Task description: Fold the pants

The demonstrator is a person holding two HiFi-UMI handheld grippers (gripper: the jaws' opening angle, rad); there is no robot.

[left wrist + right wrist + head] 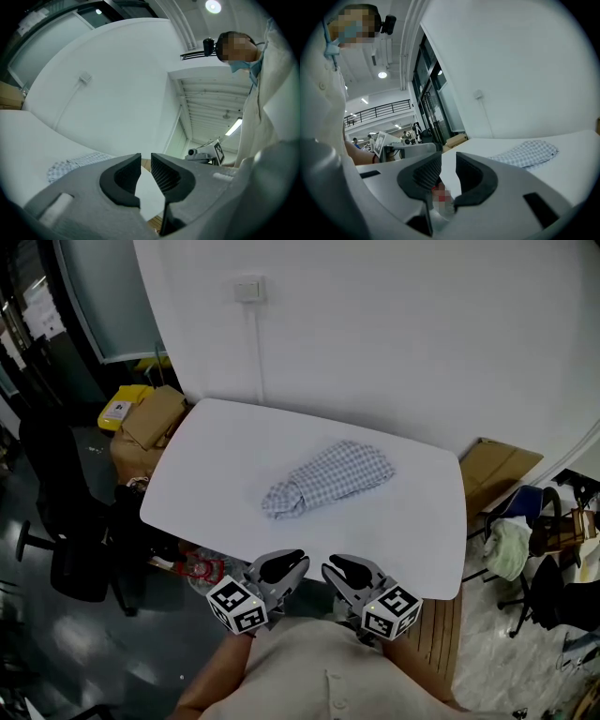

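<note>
The checked blue-and-white pants [328, 479] lie folded into a small bundle near the middle of the white table [225, 442]. Both grippers hover off the table's near edge, close to my body, apart from the cloth. My left gripper [286, 563] has its jaws almost together with nothing between them. The right gripper [339, 568] stands slightly open and empty. In the left gripper view the left gripper [146, 161] points level over the table, with the pants [75, 163] far to the left. From the right gripper [448, 161] the pants [527, 152] show at the right.
Cardboard boxes [150, 418] and a yellow box [120, 409] stand left of the table, next to a black office chair [66, 521]. Flat cardboard [497, 470] leans at the right, near a chair with clothes [525, 540]. A white wall [375, 324] backs the table.
</note>
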